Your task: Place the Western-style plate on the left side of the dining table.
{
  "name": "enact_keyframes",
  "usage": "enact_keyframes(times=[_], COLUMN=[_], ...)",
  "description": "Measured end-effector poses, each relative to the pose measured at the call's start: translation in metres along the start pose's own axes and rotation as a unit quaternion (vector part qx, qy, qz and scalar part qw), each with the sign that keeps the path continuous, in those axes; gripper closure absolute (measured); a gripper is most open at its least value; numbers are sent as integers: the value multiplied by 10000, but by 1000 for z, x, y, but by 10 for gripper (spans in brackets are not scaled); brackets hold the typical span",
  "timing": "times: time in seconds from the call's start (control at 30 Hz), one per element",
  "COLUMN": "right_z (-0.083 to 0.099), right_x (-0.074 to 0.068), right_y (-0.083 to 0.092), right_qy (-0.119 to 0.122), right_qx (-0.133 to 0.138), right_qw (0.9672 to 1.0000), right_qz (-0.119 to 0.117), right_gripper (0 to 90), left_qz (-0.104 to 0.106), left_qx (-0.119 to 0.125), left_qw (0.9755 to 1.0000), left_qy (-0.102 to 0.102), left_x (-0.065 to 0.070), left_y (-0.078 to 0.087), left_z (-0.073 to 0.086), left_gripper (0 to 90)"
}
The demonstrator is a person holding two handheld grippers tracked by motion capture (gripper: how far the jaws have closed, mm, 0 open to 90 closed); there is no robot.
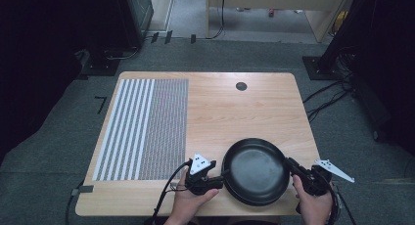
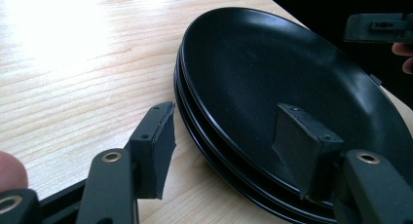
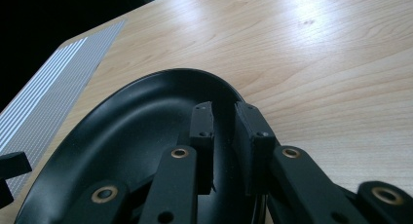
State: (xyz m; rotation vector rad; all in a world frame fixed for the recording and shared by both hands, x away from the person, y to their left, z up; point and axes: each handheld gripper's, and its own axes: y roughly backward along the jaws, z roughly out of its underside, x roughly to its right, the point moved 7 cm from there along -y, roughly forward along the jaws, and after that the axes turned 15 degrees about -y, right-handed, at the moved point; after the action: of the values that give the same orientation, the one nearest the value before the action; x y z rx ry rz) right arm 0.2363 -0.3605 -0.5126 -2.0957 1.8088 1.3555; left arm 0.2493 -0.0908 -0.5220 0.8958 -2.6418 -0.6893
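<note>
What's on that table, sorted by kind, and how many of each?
Black plates, stacked: 2, going by the rims in the left gripper view
Striped and meshed mat: 1
Hand-held grippers, left and right: 2
Total: 5

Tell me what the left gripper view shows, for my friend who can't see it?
A stack of black plates sits on a wooden table. The left gripper straddles the stack's near rim, one jaw outside and one over the top plate, not squeezing.

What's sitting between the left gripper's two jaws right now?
In the left gripper view, the near rim of the stacked black plates runs between the left gripper jaws: one jaw over the top plate's bowl, the other outside above the bare wooden table.
</note>
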Motion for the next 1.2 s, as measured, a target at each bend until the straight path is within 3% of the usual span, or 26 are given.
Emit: enact_keyframes(times=[0.2, 0.27, 0.37, 0.53, 0.67, 0.73, 0.87, 1.03, 1.2], right_z=[-1, 1, 1, 1, 6, 6, 7, 9, 9], right_x=[7, 11, 13, 15, 17, 18, 18, 15, 15], right_y=[1, -2, -3, -3, -6, -6, -6, -7, -7], right_qy=[-64, -106, -198, -212, -192, -154, -219, -111, -102], right_qx=[-26, -151, -156, -155, -292, -314, -415, -497, -538], right_qw=[9999, 9994, 9994, 9994, 9988, 9985, 9983, 9983, 9983], right_qz=[122, 280, 222, 209, 332, 415, 335, 275, 220], right_gripper=[788, 790, 787, 787, 812, 852, 858, 857, 858], left_qz=[-108, -162, -127, -113, 12, 113, 222, 449, 579], left_qx=[-125, -185, -212, -214, -228, -224, -228, -293, -215], left_qw=[9999, 9997, 9995, 9995, 9992, 9985, 9977, 9957, 9951], left_qy=[29, 76, 194, 218, 327, 491, 590, 752, 776], left_x=[-2, -3, -4, -4, -5, -6, -8, -8, -10], left_y=[-5, -6, -7, -8, -8, -8, -8, -9, -6], left_z=[6, 8, 9, 9, 9, 9, 10, 11, 8], left_gripper=[433, 440, 438, 445, 469, 474, 524, 555, 579])
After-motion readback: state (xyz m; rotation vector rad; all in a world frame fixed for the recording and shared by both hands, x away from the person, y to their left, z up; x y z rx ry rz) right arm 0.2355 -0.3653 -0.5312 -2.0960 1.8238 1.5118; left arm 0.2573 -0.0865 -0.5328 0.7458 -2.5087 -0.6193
